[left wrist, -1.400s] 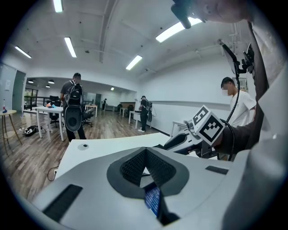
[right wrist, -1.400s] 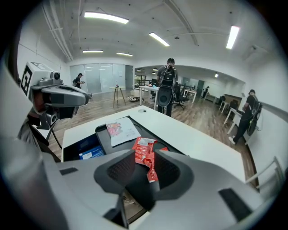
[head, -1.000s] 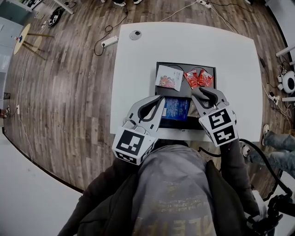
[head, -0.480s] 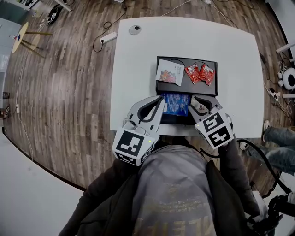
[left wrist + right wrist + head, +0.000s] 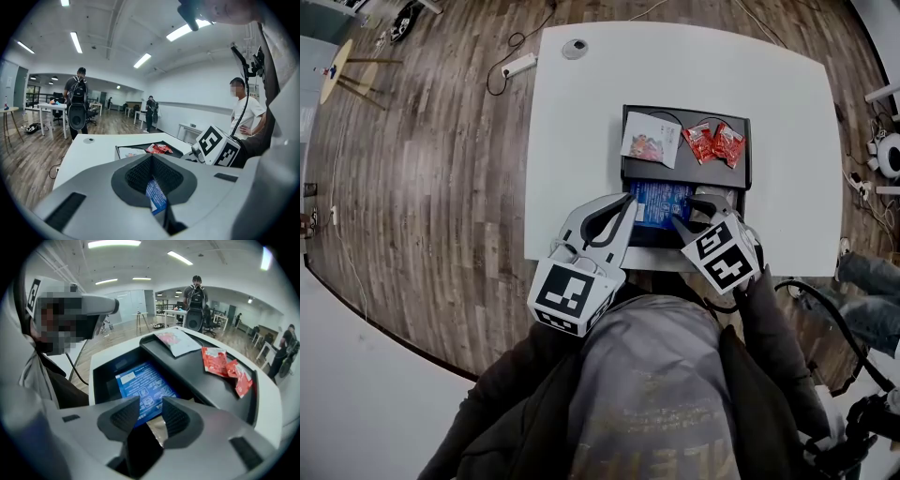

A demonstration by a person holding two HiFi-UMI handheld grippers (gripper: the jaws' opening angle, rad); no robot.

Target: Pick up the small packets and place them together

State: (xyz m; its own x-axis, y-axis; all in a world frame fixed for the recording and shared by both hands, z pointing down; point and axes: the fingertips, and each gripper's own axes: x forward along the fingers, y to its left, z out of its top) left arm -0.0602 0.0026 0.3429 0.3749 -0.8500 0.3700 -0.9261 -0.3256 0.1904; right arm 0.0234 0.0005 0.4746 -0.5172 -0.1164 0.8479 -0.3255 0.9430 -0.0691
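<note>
A black tray on the white table holds a white packet and two red packets on its far shelf, and a blue packet in its near well. My left gripper hovers at the blue packet's left edge. Its jaws are together, and a strip of blue shows through the slit below them. My right gripper is over the blue packet's near right corner. Its jaws are opening, with a tan packet lying loose below the gap.
The tray's rim rises past the red packets. A round disc lies at the table's far left corner. A power strip and cables are on the wooden floor. People stand in the room, one close on the right.
My right gripper has drawn back from beside the red packets to the near well next to the blue packet, and its jaws have spread a little. The left gripper has stayed put.
</note>
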